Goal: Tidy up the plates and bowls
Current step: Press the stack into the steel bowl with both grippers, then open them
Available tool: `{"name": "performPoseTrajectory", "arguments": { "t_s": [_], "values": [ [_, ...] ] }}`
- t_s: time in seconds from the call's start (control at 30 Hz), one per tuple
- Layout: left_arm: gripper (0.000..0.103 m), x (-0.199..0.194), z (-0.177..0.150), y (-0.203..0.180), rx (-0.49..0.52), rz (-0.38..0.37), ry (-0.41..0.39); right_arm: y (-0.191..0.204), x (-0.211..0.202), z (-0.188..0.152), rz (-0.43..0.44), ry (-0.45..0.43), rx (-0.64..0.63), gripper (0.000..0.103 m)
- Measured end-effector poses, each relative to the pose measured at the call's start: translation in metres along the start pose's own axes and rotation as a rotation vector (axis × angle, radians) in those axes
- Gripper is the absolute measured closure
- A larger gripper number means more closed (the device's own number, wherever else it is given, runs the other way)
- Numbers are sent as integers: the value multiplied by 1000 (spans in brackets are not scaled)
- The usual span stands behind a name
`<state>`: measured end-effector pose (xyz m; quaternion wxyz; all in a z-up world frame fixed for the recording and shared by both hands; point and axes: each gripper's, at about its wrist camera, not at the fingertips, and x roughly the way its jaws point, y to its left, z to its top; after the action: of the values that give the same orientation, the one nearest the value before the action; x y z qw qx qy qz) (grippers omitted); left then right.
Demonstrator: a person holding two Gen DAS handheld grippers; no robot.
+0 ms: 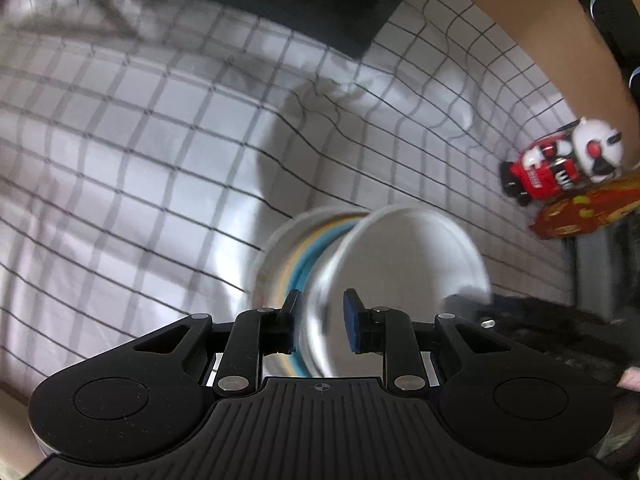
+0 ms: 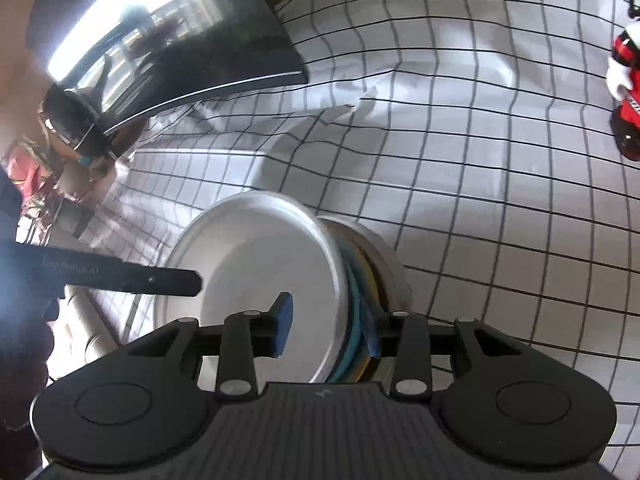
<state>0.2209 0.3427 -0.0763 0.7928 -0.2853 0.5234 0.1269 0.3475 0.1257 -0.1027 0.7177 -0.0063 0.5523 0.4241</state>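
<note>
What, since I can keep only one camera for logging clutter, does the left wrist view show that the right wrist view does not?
Only the left wrist view: an orange-red printed snack packet beside the toy. Only the right wrist view: the other gripper's black finger reaching toward the plate's face, and bright window reflections on a glossy black panel. Both: a round steel plate on edge against blue and yellow plates, the white black-grid cloth, a red-and-white toy robot.
</note>
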Motion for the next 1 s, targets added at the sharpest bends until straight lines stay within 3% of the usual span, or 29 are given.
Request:
{"name": "performPoseTrajectory", "arguments": {
  "t_s": [0.07,0.17,0.27,0.47,0.7,1.0],
  "values": [
    [79,-3,-2,-3,46,12,-28,-3,1,-2,-21,3,20,66],
    [78,-4,-3,-5,98,-65,-27,-6,6,-9,-35,30,54,68],
    [80,-4,-3,-11,191,-53,-47,-7,12,-15,-42,36,85,70],
    [80,1,3,-14,262,-83,-49,-7,27,-17,-63,48,136,71],
    [80,4,10,-9,312,-137,-34,-5,34,-17,-98,30,185,71],
    [80,13,16,-1,305,-173,-21,5,33,-18,-156,16,169,71]
  ]
}}
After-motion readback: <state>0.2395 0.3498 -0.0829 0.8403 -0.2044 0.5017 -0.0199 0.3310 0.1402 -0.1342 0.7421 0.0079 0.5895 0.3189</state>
